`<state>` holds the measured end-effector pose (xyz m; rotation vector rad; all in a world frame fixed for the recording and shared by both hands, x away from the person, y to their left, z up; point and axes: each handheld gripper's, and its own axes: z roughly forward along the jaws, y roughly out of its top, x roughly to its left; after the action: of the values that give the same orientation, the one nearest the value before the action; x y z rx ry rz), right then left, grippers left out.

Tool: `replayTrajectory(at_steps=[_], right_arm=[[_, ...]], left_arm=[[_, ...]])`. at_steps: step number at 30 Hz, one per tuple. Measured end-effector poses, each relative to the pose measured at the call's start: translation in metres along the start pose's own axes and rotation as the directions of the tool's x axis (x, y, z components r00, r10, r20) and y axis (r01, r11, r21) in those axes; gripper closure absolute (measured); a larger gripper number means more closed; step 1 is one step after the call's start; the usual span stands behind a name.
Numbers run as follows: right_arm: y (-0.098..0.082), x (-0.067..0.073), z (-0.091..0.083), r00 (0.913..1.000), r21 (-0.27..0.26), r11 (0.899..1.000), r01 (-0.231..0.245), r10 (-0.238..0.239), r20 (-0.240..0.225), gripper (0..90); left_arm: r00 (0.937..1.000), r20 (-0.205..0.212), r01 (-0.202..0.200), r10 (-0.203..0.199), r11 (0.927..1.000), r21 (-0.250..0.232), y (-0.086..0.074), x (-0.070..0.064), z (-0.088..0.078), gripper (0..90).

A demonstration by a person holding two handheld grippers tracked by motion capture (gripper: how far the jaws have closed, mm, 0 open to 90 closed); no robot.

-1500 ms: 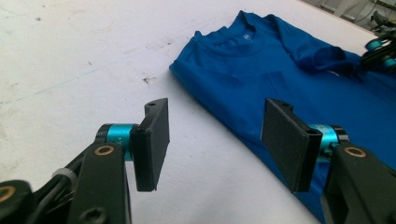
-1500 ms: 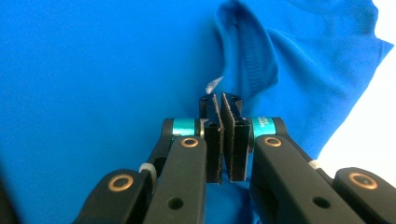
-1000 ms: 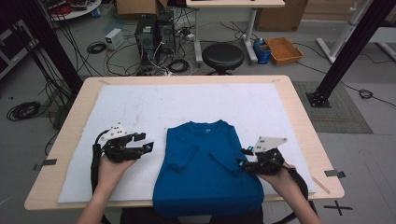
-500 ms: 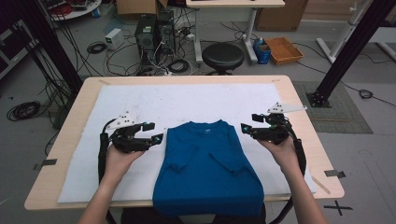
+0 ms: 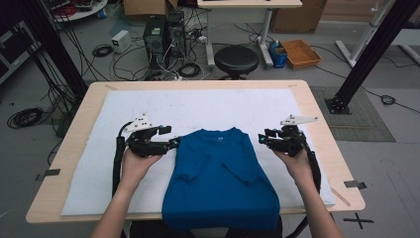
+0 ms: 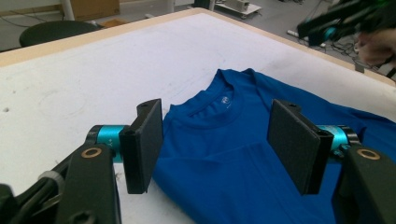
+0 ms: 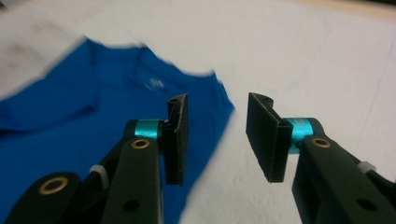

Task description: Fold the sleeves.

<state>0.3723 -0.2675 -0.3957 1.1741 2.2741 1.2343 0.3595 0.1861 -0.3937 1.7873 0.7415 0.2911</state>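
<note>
Nearest you, the folded blue T-shirt [image 5: 220, 181] lies on the white mat [image 5: 99, 183] of the desk [image 5: 64, 148], its hem at the near edge. Your left gripper [image 5: 174, 143] hovers by its left shoulder, fingers apart, empty. Your right gripper [image 5: 261, 139], by the right shoulder, has just been closing, nothing between its fingers.

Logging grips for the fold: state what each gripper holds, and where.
Nothing is held. The left gripper stands open over the blue T-shirt near its shoulder; the right gripper, jaws just closing, is empty at the other shoulder.
</note>
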Motion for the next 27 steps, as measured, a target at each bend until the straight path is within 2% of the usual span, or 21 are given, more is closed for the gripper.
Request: replayTrajectory(at_steps=[1, 2, 4, 5, 7, 8, 9, 10, 11, 12, 15, 19, 21, 22, 23, 25, 26, 27], right_arm=[[-0.004, -0.001, 0.013, 0.9999, 0.038, 0.999, -0.014, 0.014, 0.004, 63.1], [-0.004, -0.001, 0.013, 0.9999, 0.038, 0.999, -0.014, 0.014, 0.004, 63.1], [0.0, 0.003, 0.03, 0.9993, 0.057, 0.998, 0.006, -0.008, 0.035, 66.7], [0.0, 0.003, 0.03, 0.9993, 0.057, 0.998, 0.006, -0.008, 0.035, 66.7], [0.003, 0.006, 0.042, 0.9995, 0.074, 0.997, 0.012, -0.014, 0.028, 67.2], [0.003, 0.008, 0.056, 0.9999, 0.117, 0.993, -0.001, 0.0, 0.014, 67.2], [0.003, 0.008, 0.062, 0.9999, 0.139, 0.99, 0.001, -0.003, 0.013, 67.8], [0.002, 0.009, 0.069, 0.9993, 0.17, 0.985, 0.015, -0.021, 0.03, 76.0], [0.002, 0.009, 0.069, 0.9993, 0.17, 0.985, 0.015, -0.021, 0.03, 76.0], [-0.001, 0.01, 0.075, 0.9971, 0.194, 0.98, 0.044, -0.055, 0.052, 87.1], [-0.001, 0.007, 0.072, 0.9962, 0.175, 0.984, 0.037, -0.05, 0.071, 87.7], [-0.001, -0.001, 0.065, 0.9967, 0.139, 0.99, -0.002, -0.01, 0.081, 86.9], [-0.002, -0.005, 0.063, 0.9948, 0.129, 0.992, -0.012, -0.001, 0.102, 82.7], [-0.003, -0.006, 0.062, 0.9939, 0.125, 0.992, -0.024, 0.01, 0.11, 78.7], [-0.003, -0.009, 0.059, 0.9937, 0.118, 0.992, -0.044, 0.031, 0.108, 78.5], [-0.003, -0.012, 0.053, 0.9927, 0.1, 0.994, -0.044, 0.032, 0.116, 77.0], [-0.003, -0.015, 0.043, 0.9932, 0.067, 0.997, -0.043, 0.035, 0.111, 74.4], [-0.003, -0.015, 0.043, 0.9932, 0.067, 0.997, -0.043, 0.035, 0.111, 74.4]], left_arm=[[1.0, 0.0, 0.004, -0.004, 1.0, -0.002, -0.001, 0.0, -0.001, 36.2], [1.0, -0.002, 0.002, -0.002, 1.0, -0.002, -0.001, 0.001, -0.001, 36.2], [1.0, -0.005, 0.003, -0.003, 1.0, 0.001, -0.002, 0.001, -0.002, 36.2], [1.0, -0.005, 0.003, -0.003, 1.0, 0.001, -0.002, 0.001, -0.002, 36.2], [1.0, 0.0, 0.007, -0.007, 1.0, 0.0, -0.003, 0.001, 0.0, 36.2], [1.0, -0.001, 0.005, -0.005, 1.0, 0.007, -0.003, 0.001, 0.0, 36.2], [1.0, 0.001, 0.001, -0.001, 0.9999, 0.017, -0.004, 0.001, 0.0, 36.2], [1.0, 0.001, 0.001, -0.001, 0.9999, 0.017, -0.004, 0.001, 0.0, 36.2], [1.0, 0.002, 0.0, 0.0, 0.9999, 0.017, -0.005, 0.001, 0.0, 36.2], [1.0, 0.0, -0.004, 0.004, 0.9998, 0.021, -0.005, 0.001, 0.0, 36.2], [1.0, -0.005, -0.004, 0.004, 0.9997, 0.024, -0.007, 0.002, -0.001, 36.2], [1.0, -0.008, 0.002, -0.002, 0.9997, 0.024, -0.008, 0.004, -0.002, 36.2], [1.0, -0.005, 0.001, -0.001, 0.9997, 0.024, -0.008, 0.004, -0.003, 36.2], [1.0, -0.006, -0.006, 0.006, 0.9996, 0.027, -0.008, 0.004, -0.003, 36.2], [0.9999, -0.012, -0.011, 0.011, 0.9996, 0.028, -0.008, 0.004, -0.003, 36.2], [0.9997, -0.016, -0.017, 0.018, 0.9995, 0.028, -0.008, 0.004, -0.004, 36.2], [0.9996, -0.02, -0.019, 0.019, 0.9995, 0.027, -0.009, 0.005, -0.005, 36.2], [0.9995, -0.023, -0.022, 0.023, 0.9994, 0.025, -0.009, 0.005, -0.005, 36.2]])
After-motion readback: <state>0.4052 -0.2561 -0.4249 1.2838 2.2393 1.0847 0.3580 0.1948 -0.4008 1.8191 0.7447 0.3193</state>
